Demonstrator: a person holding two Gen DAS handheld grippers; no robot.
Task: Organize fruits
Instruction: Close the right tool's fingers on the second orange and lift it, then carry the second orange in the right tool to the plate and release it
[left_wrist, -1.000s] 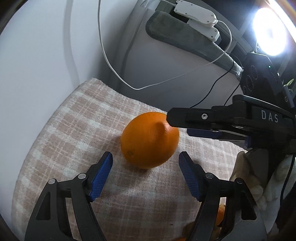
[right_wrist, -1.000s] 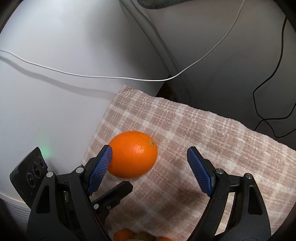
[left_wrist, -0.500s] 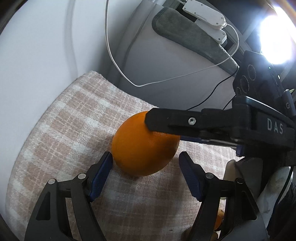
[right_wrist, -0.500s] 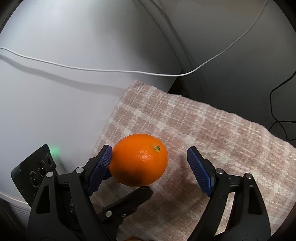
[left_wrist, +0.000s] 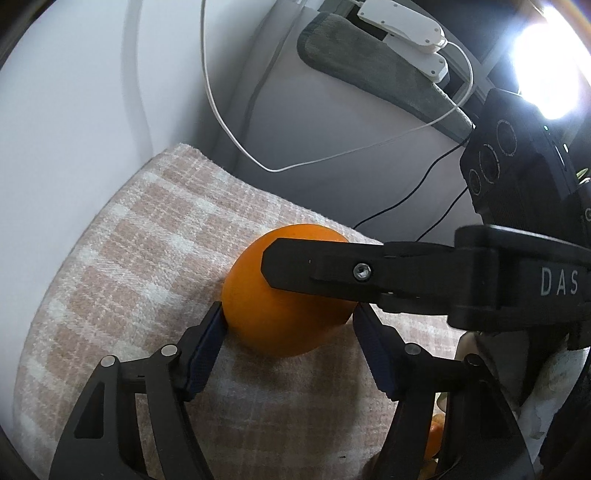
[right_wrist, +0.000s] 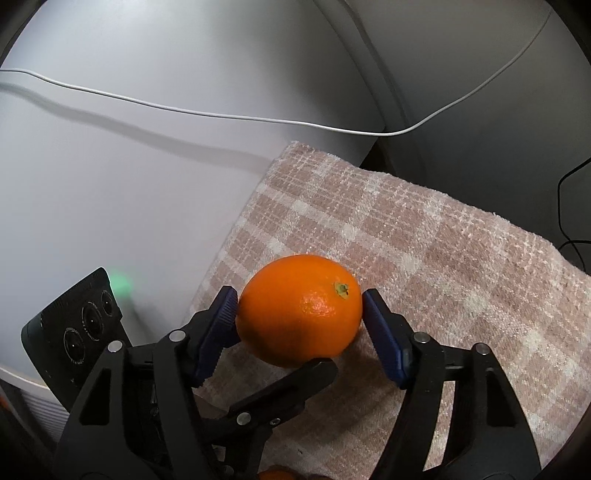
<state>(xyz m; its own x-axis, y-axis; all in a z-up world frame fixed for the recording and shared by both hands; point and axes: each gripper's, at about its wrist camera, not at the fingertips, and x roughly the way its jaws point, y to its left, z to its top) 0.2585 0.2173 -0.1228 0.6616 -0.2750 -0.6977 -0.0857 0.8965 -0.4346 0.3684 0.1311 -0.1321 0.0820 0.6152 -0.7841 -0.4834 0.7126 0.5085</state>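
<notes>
While both were wider before, left claw (left_wrist: 288, 321) and right claw (right_wrist: 297, 308) have just closed — seemingly gripping orange (right_wrist: 295, 314).

Left claw (left_wrist: 288, 325) low in the frame, blue pads just closed in against an orange's (left_wrist: 280, 317) sides, right claw (right_wrist: 299, 317) likewise, jaws just narrowed, both pads touching it

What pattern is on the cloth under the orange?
Pink-beige and white plaid on the cloth; clearest in the right wrist view.
</notes>
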